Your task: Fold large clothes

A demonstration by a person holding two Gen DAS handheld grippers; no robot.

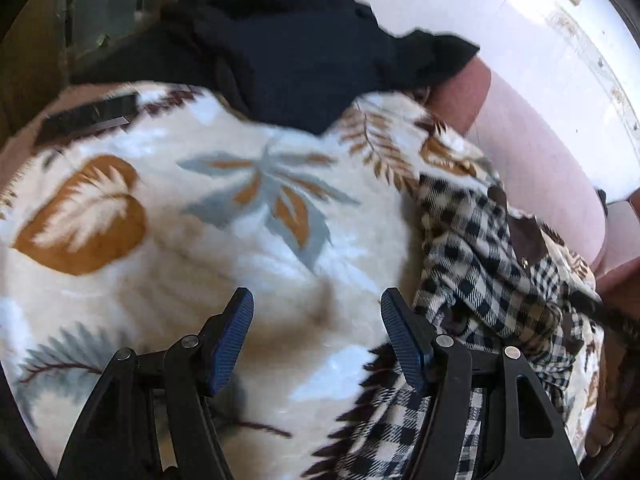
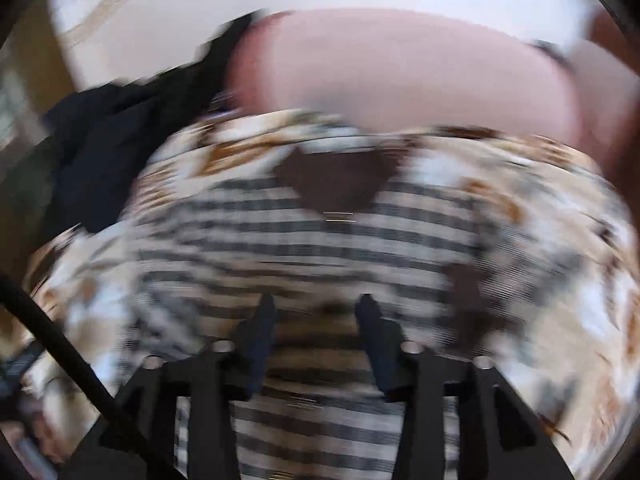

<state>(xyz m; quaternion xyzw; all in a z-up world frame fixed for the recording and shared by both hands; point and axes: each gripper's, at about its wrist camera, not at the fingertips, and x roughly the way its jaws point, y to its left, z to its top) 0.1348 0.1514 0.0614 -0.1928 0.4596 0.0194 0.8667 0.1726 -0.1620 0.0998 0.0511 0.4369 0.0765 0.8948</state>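
A pink upholstered sofa [image 1: 532,140] carries a cream fleece blanket with brown and grey leaf prints [image 1: 200,216]. On it, to my right, lies the black-and-white checked shirt with brown patches [image 1: 476,264]; a dark navy garment [image 1: 296,56] is heaped behind. My left gripper [image 1: 317,302] hovers over the blanket, jaws wide apart and empty. My right gripper [image 2: 316,308], blurred, sits above the shirt [image 2: 320,236], jaws parted, holding nothing.

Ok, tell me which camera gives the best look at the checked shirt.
The left wrist view. There the checked shirt is sharp, its black-and-white check and brown patches clear, lying crumpled on the leaf-print blanket. The right wrist view has more of it, but motion blur smears the check into stripes.
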